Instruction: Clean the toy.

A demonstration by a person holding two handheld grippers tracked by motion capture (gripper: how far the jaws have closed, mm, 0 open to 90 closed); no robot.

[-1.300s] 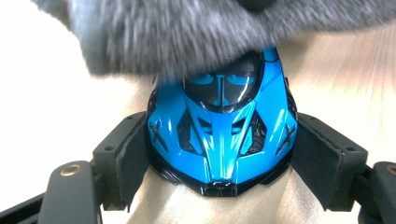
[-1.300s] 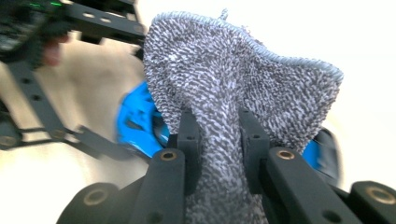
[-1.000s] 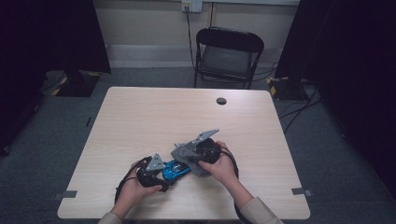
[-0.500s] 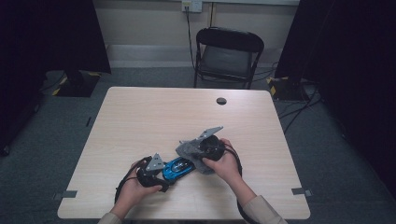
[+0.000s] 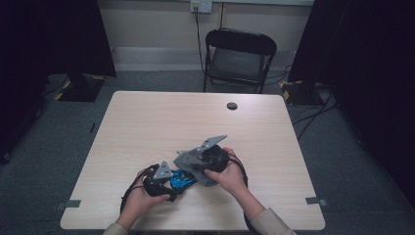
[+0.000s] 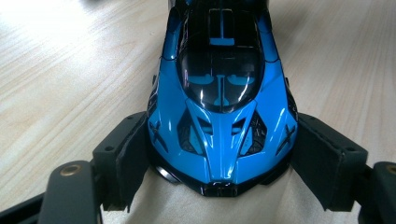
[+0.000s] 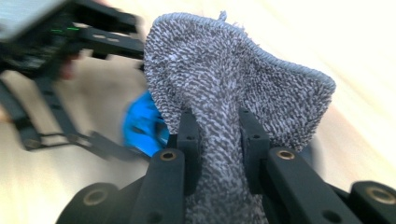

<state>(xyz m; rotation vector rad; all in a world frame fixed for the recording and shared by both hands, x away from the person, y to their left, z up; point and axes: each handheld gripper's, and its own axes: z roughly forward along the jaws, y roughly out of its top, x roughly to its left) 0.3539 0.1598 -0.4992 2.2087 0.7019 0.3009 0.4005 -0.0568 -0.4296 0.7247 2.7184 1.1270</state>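
A glossy blue and black toy car (image 6: 219, 93) sits nose-first between the jaws of my left gripper (image 6: 224, 158), and both pads press on its flanks. In the high view the car (image 5: 180, 180) is low over the table's near edge, with the left gripper (image 5: 172, 180) to its left. My right gripper (image 7: 219, 140) is shut on a fold of a grey terry cloth (image 7: 224, 70). The cloth (image 5: 190, 160) hangs over the car's far end, and the right gripper (image 5: 195, 164) is just right of it. Past the cloth, a blurred piece of the blue car (image 7: 142, 123) peeks out.
The pale wooden table (image 5: 147, 122) has a small dark round disc (image 5: 232, 105) near its far edge. A black folding chair (image 5: 240, 54) stands behind the table. Cables lie on the floor at the right.
The right gripper with the cloth has shifted slightly, up and across the car. The left hand and the car have stayed still.
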